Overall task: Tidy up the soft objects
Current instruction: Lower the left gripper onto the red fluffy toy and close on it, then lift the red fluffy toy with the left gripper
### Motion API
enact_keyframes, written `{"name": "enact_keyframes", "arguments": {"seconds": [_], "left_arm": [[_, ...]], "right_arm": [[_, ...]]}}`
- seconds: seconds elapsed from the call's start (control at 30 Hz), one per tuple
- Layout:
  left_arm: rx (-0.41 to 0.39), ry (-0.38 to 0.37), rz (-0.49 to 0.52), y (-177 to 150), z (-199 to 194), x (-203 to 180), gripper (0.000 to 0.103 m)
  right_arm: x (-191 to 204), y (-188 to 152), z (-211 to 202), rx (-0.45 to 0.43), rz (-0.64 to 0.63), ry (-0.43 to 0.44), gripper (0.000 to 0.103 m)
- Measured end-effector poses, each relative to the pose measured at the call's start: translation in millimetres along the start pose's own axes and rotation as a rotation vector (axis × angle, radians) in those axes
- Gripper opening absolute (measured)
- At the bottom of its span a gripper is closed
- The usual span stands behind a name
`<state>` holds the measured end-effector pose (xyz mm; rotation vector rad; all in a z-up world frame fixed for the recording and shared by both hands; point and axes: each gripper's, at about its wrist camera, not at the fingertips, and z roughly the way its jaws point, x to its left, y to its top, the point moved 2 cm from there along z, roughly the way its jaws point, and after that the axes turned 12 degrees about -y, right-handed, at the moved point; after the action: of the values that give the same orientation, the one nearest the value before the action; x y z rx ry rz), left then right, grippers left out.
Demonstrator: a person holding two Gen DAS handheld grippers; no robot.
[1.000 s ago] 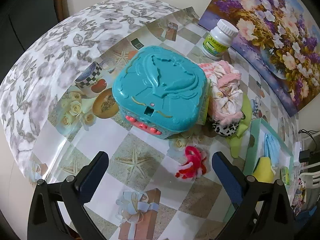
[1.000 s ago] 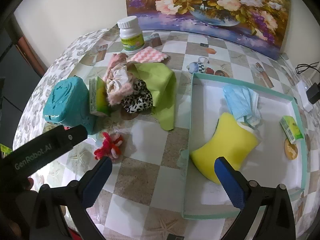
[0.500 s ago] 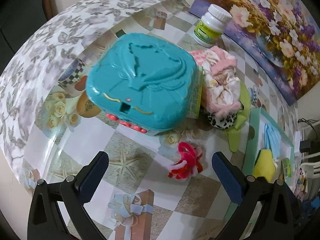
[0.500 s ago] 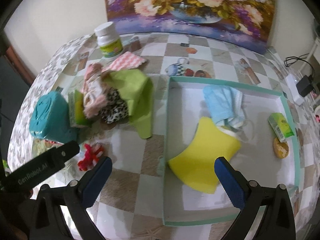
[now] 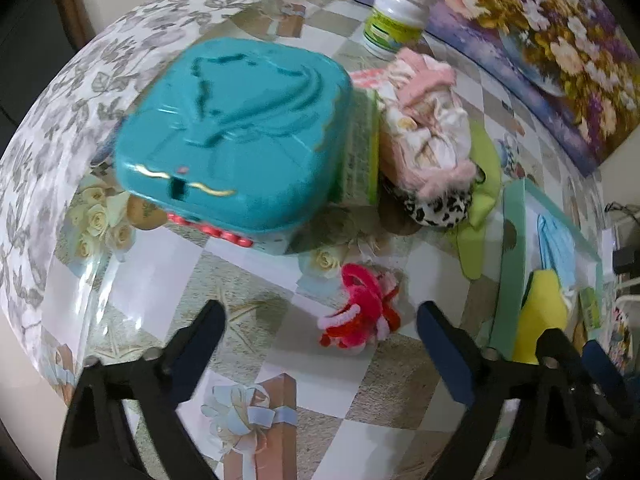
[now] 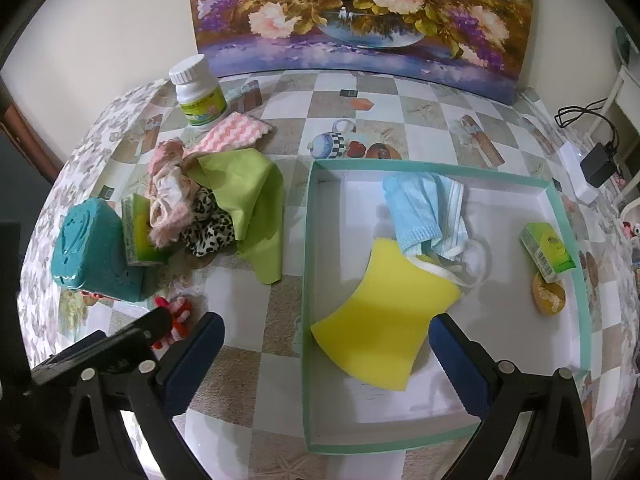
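Two hand-held grippers hang over a table covered in a checkered, picture-printed plastic cloth [image 6: 256, 292].

Left gripper [image 5: 320, 316]: jaws apart and empty; they have just been closing a little. It points steeply down at a red, pink and white fuzzy chenille toy [image 5: 364, 312], which lies on the cloth between and just ahead of the two blue pads [image 5: 200, 344] without touching either.

Right gripper [image 6: 326, 334]: jaws spread wide, nothing held. It hangs over the near left corner of a shallow teal-rimmed box [image 6: 306, 280] with a white floor.

Contents of the box:
- yellow sponge [image 6: 384, 316], near the left wall
- light blue face mask [image 6: 424, 208], its lower edge overlapping the sponge
- small green carton [image 6: 548, 246], near the right wall
- round orange item [image 6: 548, 298], just beside the carton

Items outside the box, on its left:
- pile of soft goods: green cloth [image 6: 248, 200], leopard-print fabric [image 6: 208, 228], pink and cream fabric [image 6: 168, 196]
- pink zigzag cloth [image 6: 236, 132], behind the pile
- green and yellow packet [image 6: 138, 228], standing between the pile and a teal plastic case [image 5: 232, 132]
- white bottle with a green label [image 6: 198, 94], near the floral painting [image 6: 360, 12] leaning on the wall
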<state>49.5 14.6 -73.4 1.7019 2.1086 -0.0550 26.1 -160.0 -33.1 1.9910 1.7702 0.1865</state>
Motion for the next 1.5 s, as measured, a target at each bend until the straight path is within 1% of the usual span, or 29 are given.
{"name": "enact_keyframes", "arguments": {"seconds": [0.1, 0.17, 0.23, 0.27, 0.33, 0.37, 0.43, 0.5, 0.77, 0.83, 0.9, 1.03, 1.23, 1.4, 1.5], "left_arm": [[0.018, -0.004, 0.016, -1, 6, -5, 0.084], [0.021, -0.007, 0.024, -2, 9, -9, 0.077], [0.027, -0.012, 0.031, -3, 11, -12, 0.066], [0.031, -0.014, 0.033, -4, 13, -14, 0.064], [0.038, -0.02, 0.034, -5, 17, -18, 0.053], [0.037, -0.018, 0.039, -1, 18, -13, 0.051], [0.032, -0.002, 0.057, -1, 19, -18, 0.043], [0.027, 0.009, 0.067, -1, 21, -20, 0.042], [0.024, 0.01, 0.065, 0, 23, -19, 0.04], [0.025, 0.005, 0.059, -2, 18, -14, 0.037], [0.026, -0.018, 0.044, -1, 16, -11, 0.034], [0.011, -0.027, 0.053, 1, 12, -13, 0.032], [-0.019, -0.06, 0.07, 5, 0, -21, 0.029], [-0.069, -0.096, 0.089, 8, -21, -29, 0.029], [-0.102, -0.119, 0.112, 11, -34, -38, 0.029]], "right_arm": [[0, 0, 0, 0.001, 0.003, 0.001, 0.103], [-1, 0, 0, 0.002, 0.006, 0.0, 0.103], [-1, 1, 0, 0.003, 0.008, 0.0, 0.103], [-1, 1, 1, 0.004, 0.008, 0.0, 0.103], [-2, 1, 1, 0.004, 0.009, -0.001, 0.103], [-2, 1, 1, 0.005, 0.009, -0.001, 0.103], [-3, 1, 2, 0.006, 0.008, -0.001, 0.103], [-3, 1, 3, 0.008, 0.008, -0.003, 0.103], [-4, -1, 7, 0.021, 0.01, -0.007, 0.103], [-4, -1, 7, 0.021, 0.008, -0.007, 0.103], [-4, -1, 7, 0.021, 0.006, -0.008, 0.103], [-4, 0, 7, 0.016, 0.007, -0.01, 0.103], [-6, 5, -3, -0.034, 0.016, -0.016, 0.103], [-9, 13, -14, -0.076, 0.028, -0.018, 0.103], [-14, 22, -27, -0.126, 0.041, -0.005, 0.103]]}}
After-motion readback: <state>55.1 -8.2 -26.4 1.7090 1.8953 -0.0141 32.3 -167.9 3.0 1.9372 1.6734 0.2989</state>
